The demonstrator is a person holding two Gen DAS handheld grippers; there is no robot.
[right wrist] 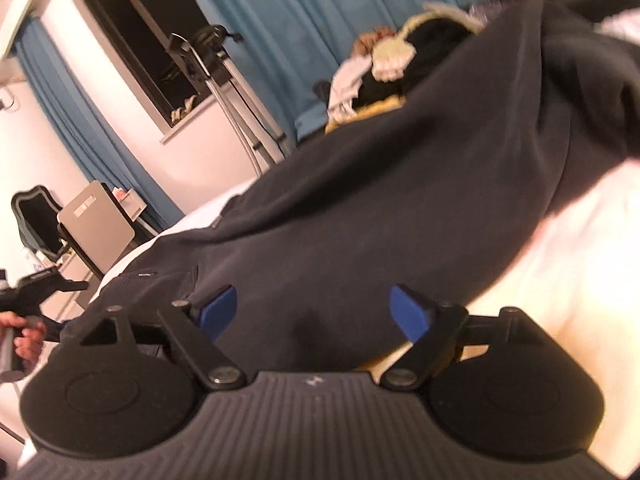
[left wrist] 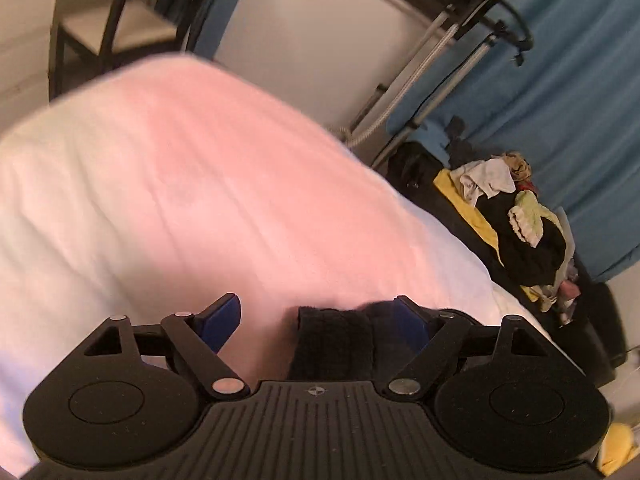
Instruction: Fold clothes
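A dark navy garment [right wrist: 400, 200] lies spread across the white bed [right wrist: 580, 280]. My right gripper [right wrist: 314, 312] hovers low over its near edge, jaws wide and blue pads [right wrist: 218, 312] clear of the cloth. In the left wrist view my left gripper [left wrist: 316, 320] is open above the bare white bed [left wrist: 200, 180]. A strip of black fabric [left wrist: 332, 344] lies between its jaws, up against the right pad [left wrist: 410, 322]; the left pad stands free of it. The left gripper [right wrist: 36, 284] and the hand [right wrist: 24, 340] holding it also show at the far left of the right wrist view.
A heap of mixed clothes [left wrist: 516, 208] sits at the bed's far side, in front of a blue curtain [left wrist: 560, 80]; the same heap [right wrist: 388, 56] shows behind the navy garment. Metal stand legs [left wrist: 420, 80] and a chair [left wrist: 120, 20] stand past the bed.
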